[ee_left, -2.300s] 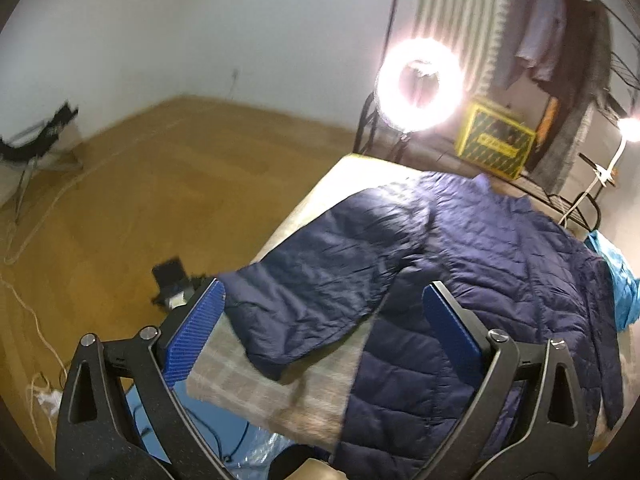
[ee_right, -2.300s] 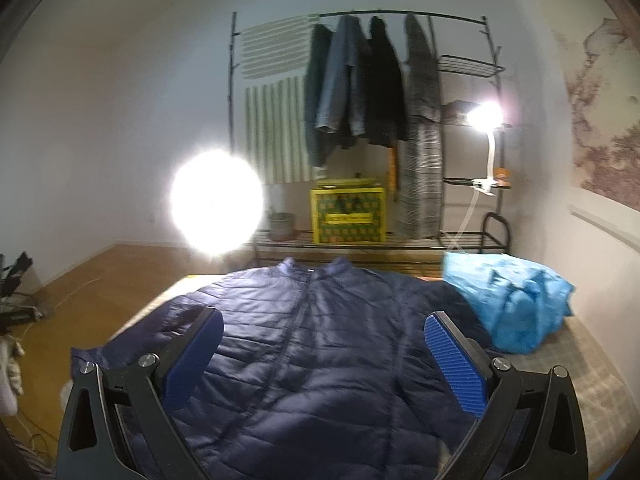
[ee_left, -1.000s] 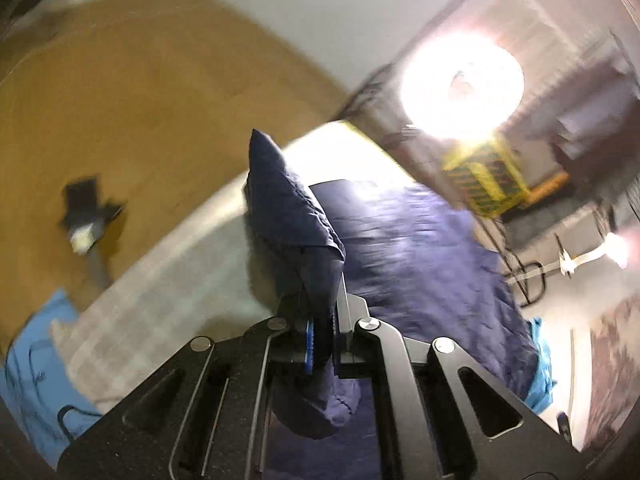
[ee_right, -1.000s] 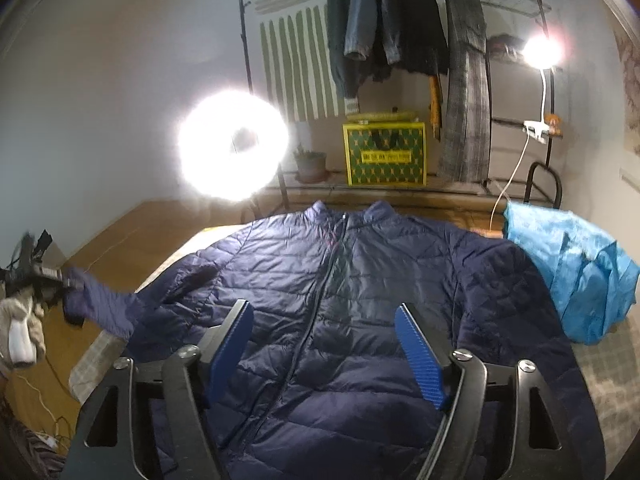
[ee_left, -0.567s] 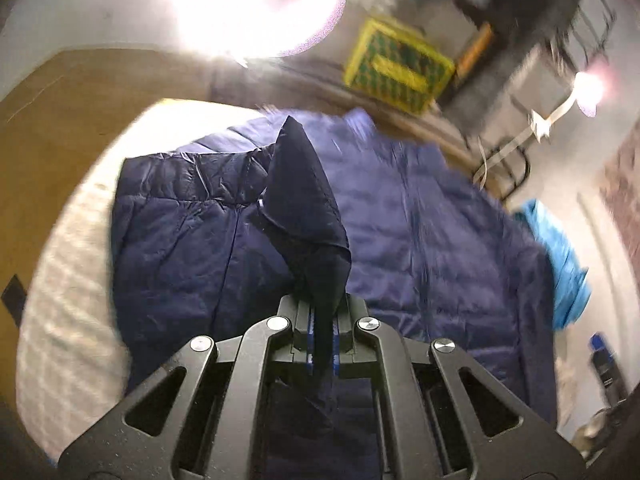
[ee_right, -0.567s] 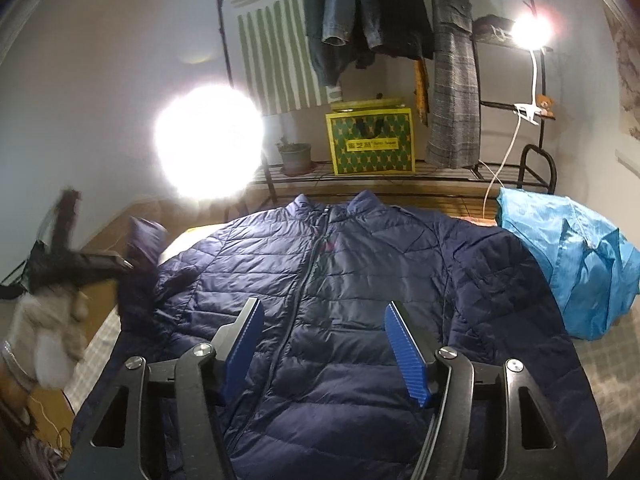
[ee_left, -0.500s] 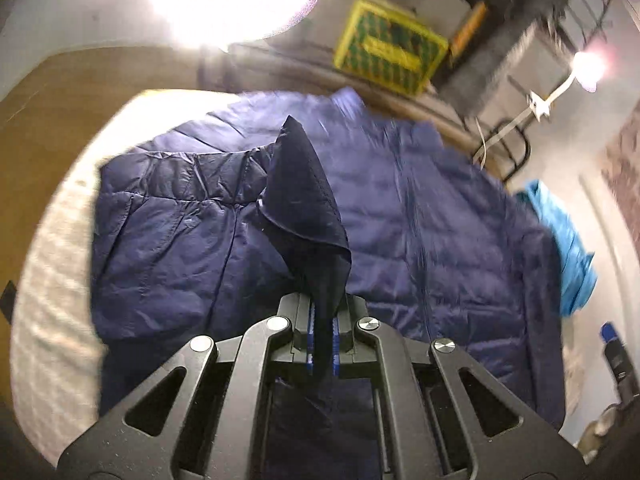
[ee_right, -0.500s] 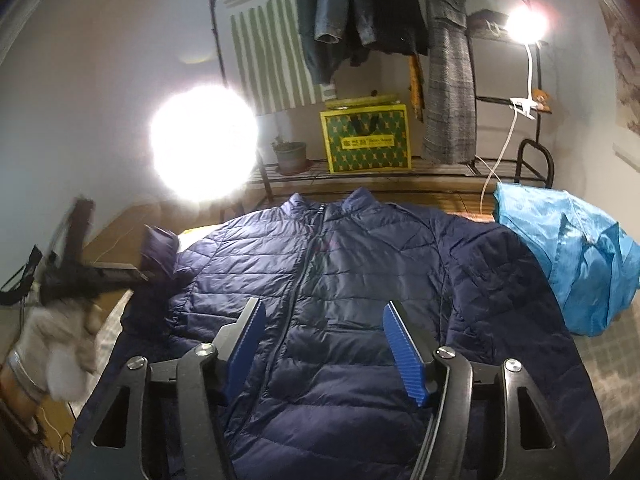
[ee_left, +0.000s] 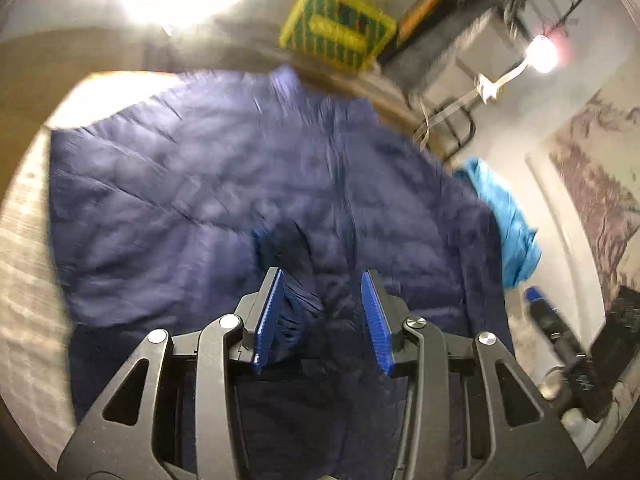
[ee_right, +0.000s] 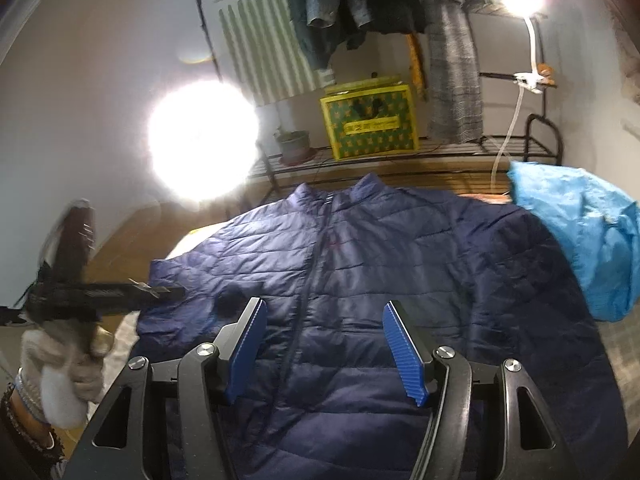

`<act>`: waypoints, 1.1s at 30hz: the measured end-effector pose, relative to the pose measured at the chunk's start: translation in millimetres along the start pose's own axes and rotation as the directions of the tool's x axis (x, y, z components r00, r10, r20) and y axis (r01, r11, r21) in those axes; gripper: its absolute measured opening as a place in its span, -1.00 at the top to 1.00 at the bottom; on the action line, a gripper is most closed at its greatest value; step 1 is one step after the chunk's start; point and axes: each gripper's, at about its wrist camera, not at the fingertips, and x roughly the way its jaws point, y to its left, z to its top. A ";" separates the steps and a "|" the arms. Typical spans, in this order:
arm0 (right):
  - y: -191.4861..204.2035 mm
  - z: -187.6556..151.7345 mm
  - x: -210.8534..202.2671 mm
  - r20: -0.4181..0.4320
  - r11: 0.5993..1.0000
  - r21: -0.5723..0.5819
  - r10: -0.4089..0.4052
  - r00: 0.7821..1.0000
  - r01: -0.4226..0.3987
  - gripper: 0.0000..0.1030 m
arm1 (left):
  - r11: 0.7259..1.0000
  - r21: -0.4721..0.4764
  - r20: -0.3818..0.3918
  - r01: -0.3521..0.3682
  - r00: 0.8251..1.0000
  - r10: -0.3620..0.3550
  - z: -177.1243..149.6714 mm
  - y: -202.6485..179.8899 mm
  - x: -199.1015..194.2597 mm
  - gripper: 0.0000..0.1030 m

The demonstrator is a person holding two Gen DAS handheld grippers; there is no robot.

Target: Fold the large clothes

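A navy quilted jacket (ee_right: 360,264) lies front-up on the bed, collar toward the far rack. Its left sleeve is folded in across the chest (ee_left: 168,216). In the left wrist view my left gripper (ee_left: 324,312) hovers over the jacket's middle with its jaws open; the sleeve cuff (ee_left: 296,272) lies loose between the blue pads. The left gripper also shows in the right wrist view (ee_right: 100,300), held by a gloved hand at the left. My right gripper (ee_right: 324,344) is open and empty above the jacket's lower front.
A blue bag (ee_right: 580,232) lies on the bed to the right of the jacket. A bright ring light (ee_right: 204,140), a yellow crate (ee_right: 368,120) and a rack of hanging clothes (ee_right: 360,0) stand behind the bed. Checked bedding (ee_left: 24,264) shows at the left.
My left gripper carried the left sleeve inward over the jacket's chest, then opened and let the cuff go. My right gripper stayed open over the lower front.
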 end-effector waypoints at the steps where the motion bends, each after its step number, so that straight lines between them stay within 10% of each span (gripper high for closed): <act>1: 4.0 0.7 3.4 -0.009 1.000 -0.007 0.013 1.000 -0.013 -0.28 | 0.999 -0.010 0.034 -0.032 0.999 0.032 2.0 7.1 -13.3 0.20; 10: 79.3 -3.5 81.1 -0.168 0.981 -0.140 0.111 0.979 -0.135 -0.47 | 0.951 -0.178 0.077 -0.253 0.960 0.270 9.4 97.5 -38.6 0.21; 18: 149.9 -30.9 169.2 -0.268 0.927 -0.369 -0.031 0.963 -0.073 -0.74 | 0.890 -0.331 0.057 -0.313 0.935 0.350 9.0 170.9 -49.1 0.21; 25: 150.2 -28.8 206.1 -0.277 0.892 -0.452 -0.133 0.952 -0.007 0.42 | 0.872 -0.349 0.023 -0.342 0.928 0.373 8.6 196.7 -39.3 0.21; 33: 110.8 10.3 197.9 -0.188 0.949 -0.316 -0.082 0.979 0.019 0.98 | 0.870 -0.350 -0.019 -0.347 0.931 0.364 9.6 197.1 -10.8 0.21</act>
